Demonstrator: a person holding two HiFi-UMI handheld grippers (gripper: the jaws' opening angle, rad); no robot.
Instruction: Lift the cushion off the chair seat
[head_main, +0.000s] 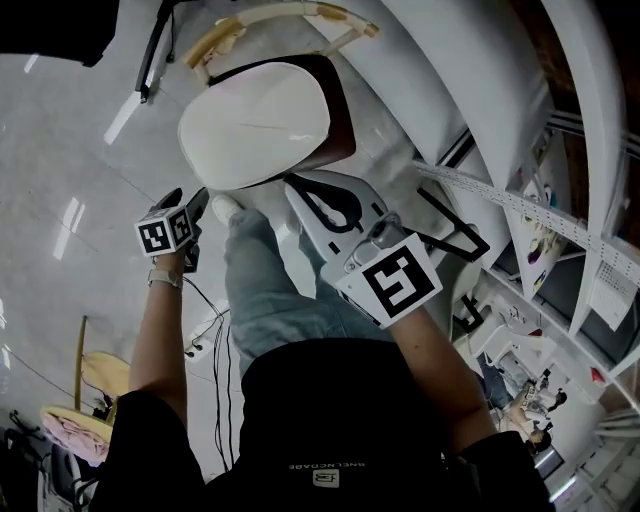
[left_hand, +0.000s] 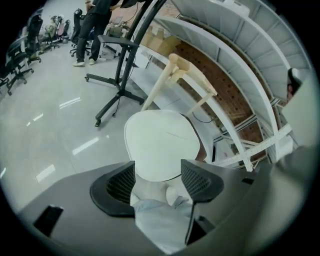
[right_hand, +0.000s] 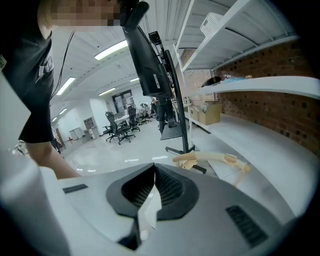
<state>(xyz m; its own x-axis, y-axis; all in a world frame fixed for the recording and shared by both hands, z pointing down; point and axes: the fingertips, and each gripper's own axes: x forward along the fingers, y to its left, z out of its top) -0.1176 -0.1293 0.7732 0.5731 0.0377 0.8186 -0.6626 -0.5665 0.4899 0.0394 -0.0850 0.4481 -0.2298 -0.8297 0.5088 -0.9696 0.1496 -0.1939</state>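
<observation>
**Cushion on chair seat: count, pose, condition**

Cushion (head_main: 255, 125): one. Chair (head_main: 343, 110): one. Grippers: two. The left gripper (left_hand: 157, 172) points steeply down toward the cushion's near edge, jaws apart and clamping nothing. The right gripper (right_hand: 154, 170), near right of the cushion, points shallower, jaws together. The cushion is white, rounded and smooth, lying flat on the brown seat.

White rounded cushion (head_main: 255, 125), smooth with a faint crease, lying flat on the dark brown chair seat (head_main: 343, 120), covering most of it, brown rim showing along one side, pale wooden curved backrest (head_main: 270, 25) behind the seat
</observation>
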